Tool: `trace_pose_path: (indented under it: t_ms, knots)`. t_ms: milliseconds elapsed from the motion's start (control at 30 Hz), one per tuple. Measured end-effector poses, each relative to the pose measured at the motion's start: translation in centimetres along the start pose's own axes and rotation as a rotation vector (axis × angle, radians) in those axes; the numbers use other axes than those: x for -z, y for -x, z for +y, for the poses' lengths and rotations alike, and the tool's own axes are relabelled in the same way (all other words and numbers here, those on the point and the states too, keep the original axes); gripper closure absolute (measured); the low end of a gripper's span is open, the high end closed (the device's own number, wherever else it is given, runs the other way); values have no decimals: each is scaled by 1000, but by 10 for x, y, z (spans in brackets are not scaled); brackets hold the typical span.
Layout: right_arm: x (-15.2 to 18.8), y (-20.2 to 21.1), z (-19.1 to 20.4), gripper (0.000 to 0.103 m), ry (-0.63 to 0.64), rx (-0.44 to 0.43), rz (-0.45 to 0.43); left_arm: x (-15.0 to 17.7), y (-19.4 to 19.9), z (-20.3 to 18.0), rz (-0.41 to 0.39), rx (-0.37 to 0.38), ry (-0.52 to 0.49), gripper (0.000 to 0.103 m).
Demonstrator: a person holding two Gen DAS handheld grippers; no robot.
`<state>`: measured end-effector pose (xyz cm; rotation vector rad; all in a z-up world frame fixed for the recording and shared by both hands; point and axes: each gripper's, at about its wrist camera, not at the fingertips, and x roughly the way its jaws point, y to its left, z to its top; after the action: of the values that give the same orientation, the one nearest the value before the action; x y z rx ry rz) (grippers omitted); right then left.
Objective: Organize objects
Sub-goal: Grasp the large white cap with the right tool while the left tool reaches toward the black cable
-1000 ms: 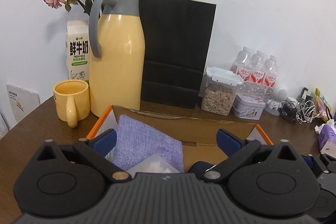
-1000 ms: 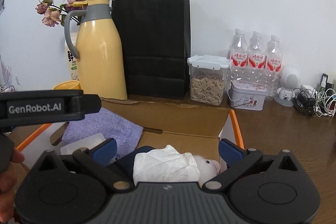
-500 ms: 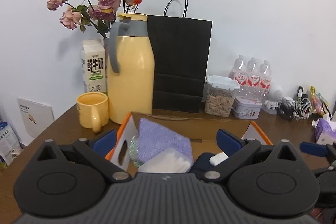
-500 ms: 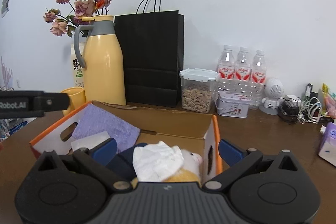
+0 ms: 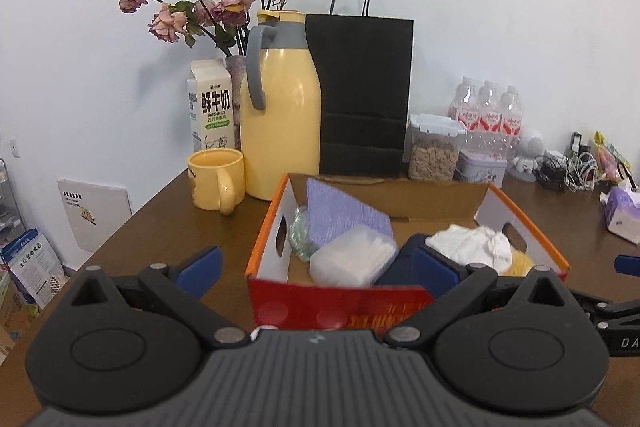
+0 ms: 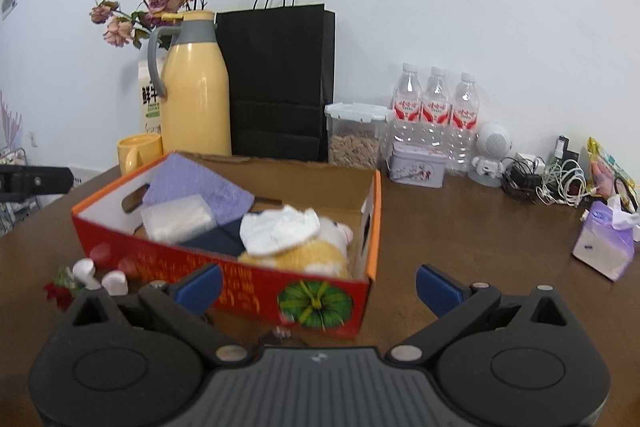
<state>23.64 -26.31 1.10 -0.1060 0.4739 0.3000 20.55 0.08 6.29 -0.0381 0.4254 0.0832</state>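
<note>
While both grippers hang in front of it with jaws spread wide and holding nothing, the red box (image 6: pixel 256 279) sits on the brown worktop (image 6: pixel 460 239). Inside lie a purple cloth (image 6: pixel 200 183), a white pack (image 6: pixel 178 219) and a soft toy (image 6: pixel 304 251). Behind it stand a yellow jug (image 6: pixel 196 87) and a black bag (image 6: pixel 280 83).

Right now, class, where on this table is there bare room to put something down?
Bare wood lies between the cardboard box and the tissue pack, and left of the box before the yellow mug. The back row by the bottles and cables is crowded.
</note>
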Motion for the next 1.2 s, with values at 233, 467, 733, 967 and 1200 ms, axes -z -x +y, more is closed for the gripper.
trace_pose_path:
  t_ms: [233,467,733,967,1200]
  knots:
    - [29,18,-5,0,27,-2,44,23,15,6,40,3,-15,0]
    - [63,28,-13,0,43,-10,111,42,30,12,64,16,-22,0]
    - [80,23,-17,13,34,-29,144,60,34,13,100,17,-15,0]
    - [68,-8,-13,26,21,-57,182,66,33,14,122,50,-11,0]
    - [70,-16,-13,64,-17,-82,171,69,30,11,134,63,-4,0]
